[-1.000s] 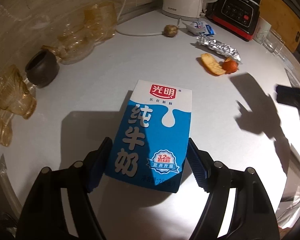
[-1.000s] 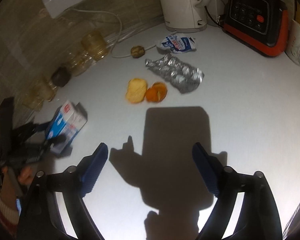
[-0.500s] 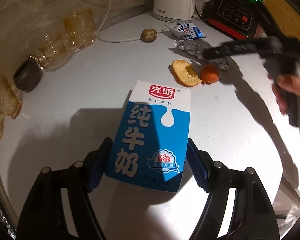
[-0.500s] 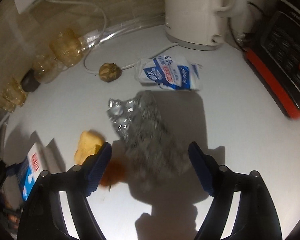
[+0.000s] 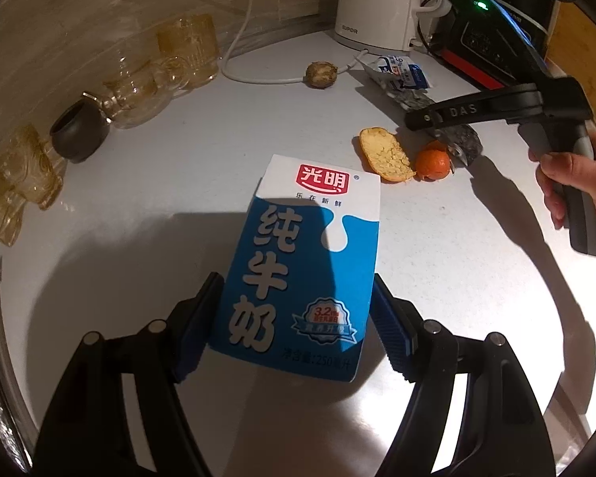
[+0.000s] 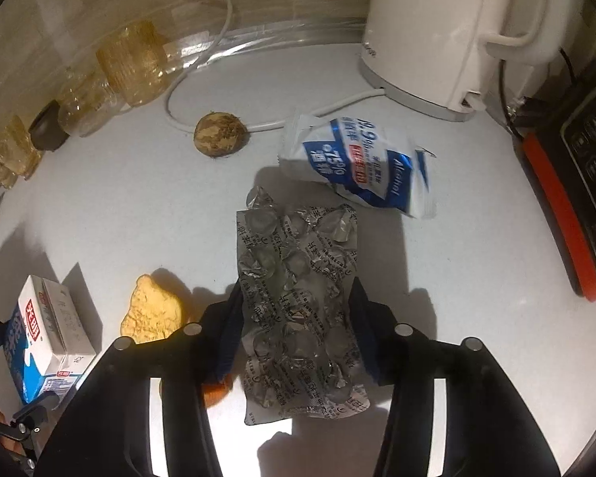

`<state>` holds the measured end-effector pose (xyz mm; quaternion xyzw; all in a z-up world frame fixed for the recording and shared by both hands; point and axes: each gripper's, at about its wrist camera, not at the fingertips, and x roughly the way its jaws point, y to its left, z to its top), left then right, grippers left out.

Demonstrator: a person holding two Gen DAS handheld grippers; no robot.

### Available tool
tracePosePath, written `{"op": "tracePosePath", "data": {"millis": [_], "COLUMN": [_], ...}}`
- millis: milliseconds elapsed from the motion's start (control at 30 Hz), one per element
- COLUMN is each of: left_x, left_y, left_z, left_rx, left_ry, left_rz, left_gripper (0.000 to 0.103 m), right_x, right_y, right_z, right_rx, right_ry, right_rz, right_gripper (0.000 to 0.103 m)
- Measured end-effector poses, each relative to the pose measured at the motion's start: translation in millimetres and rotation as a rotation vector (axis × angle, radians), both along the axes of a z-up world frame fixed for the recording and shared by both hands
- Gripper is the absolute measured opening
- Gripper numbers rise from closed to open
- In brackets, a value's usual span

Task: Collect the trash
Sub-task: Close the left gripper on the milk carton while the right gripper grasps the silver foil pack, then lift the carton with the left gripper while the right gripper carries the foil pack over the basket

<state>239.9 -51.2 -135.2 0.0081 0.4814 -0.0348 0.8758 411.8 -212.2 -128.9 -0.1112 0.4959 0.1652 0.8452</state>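
My left gripper [image 5: 296, 324] is shut on a blue and white milk carton [image 5: 302, 270], which it holds over the white counter [image 5: 159, 159]. The carton also shows in the right wrist view [image 6: 45, 342]. My right gripper [image 6: 296, 332] has its blue pads on both sides of a silver foil blister pack [image 6: 298, 302] and is shut on it. In the left wrist view the right gripper [image 5: 453, 135] sits over the foil. A piece of orange peel [image 5: 385, 153], an orange scrap [image 5: 433, 163], a brown nut-like ball [image 6: 220, 135] and a blue and white wipe wrapper [image 6: 361, 167] lie on the counter.
A white kettle [image 6: 449, 28] with its cord stands at the back. A black and red appliance [image 6: 576, 198] is at the right. Several amber glass cups [image 5: 186, 51] and a dark small pot [image 5: 79, 131] line the left wall.
My right gripper moved forward over the foil blister pack and closed its pads on it. My left gripper kept hold of the milk carton and drifted slightly.
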Motion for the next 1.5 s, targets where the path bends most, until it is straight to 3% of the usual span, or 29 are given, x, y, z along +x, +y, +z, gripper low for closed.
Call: {"op": "tracePosePath", "data": {"millis": [300, 533, 633, 667, 700, 733, 800, 967, 1167, 1233, 1333, 1400, 1500], "left_x": [-14.7, -53.1, -74.2, -83.0, -90.4, -94.5, -105.4, -120.5, -131.0, -133.2, -138.0, -142.5, -138.8], "left_y": [-7.5, -29.2, -39.9, -44.5, -49.5, -52.6, -58.3, -67.4, -49.2, -41.9, -34.4, -34.6, -38.8], "left_z": [9.9, 35.3, 45.1, 48.1, 49.7, 49.9, 48.7, 25.7, 31.7, 34.1, 37.0, 39.3, 36.4], "left_rx": [-0.021, -0.011, -0.009, -0.010, -0.008, -0.013, -0.040, -0.021, -0.060, -0.068, -0.076, -0.077, -0.046], "left_ry": [-0.018, -0.068, -0.084, -0.088, -0.073, -0.058, -0.040, 0.006, -0.021, -0.023, -0.038, -0.044, -0.019], "left_rz": [-0.016, -0.094, -0.143, -0.165, -0.185, -0.197, -0.233, -0.278, -0.306, -0.320, -0.324, -0.327, -0.275], "left_gripper": [0.068, 0.066, 0.065, 0.056, 0.038, 0.035, 0.035, 0.035, 0.035, 0.043, 0.073, 0.078, 0.096], "right_x": [-53.2, -146.2, -194.0, -210.9, -230.9, -245.1, -276.3, -340.7, -384.8, -390.4, -393.3, -396.2, -398.6], "right_y": [-46.4, -84.7, -97.4, -101.5, -104.9, -106.9, -111.8, -119.3, -116.7, -115.3, -112.6, -111.4, -109.9], "right_z": [40.8, 71.4, 72.5, 72.5, 70.7, 68.9, 64.4, 50.6, 49.0, 46.2, 45.0, 45.2, 46.7], "right_rx": [0.152, 0.237, 0.271, 0.280, 0.288, 0.293, 0.314, 0.344, 0.346, 0.353, 0.365, 0.371, 0.374], "right_ry": [-0.071, -0.131, -0.137, -0.136, -0.134, -0.132, -0.122, -0.098, -0.116, -0.116, -0.117, -0.119, -0.120], "right_rz": [-0.082, -0.157, -0.192, -0.202, -0.215, -0.224, -0.245, -0.315, -0.340, -0.346, -0.345, -0.344, -0.338], "right_gripper": [0.049, 0.049, 0.049, 0.049, 0.050, 0.050, 0.050, 0.050, 0.050, 0.050, 0.050, 0.050, 0.050]}}
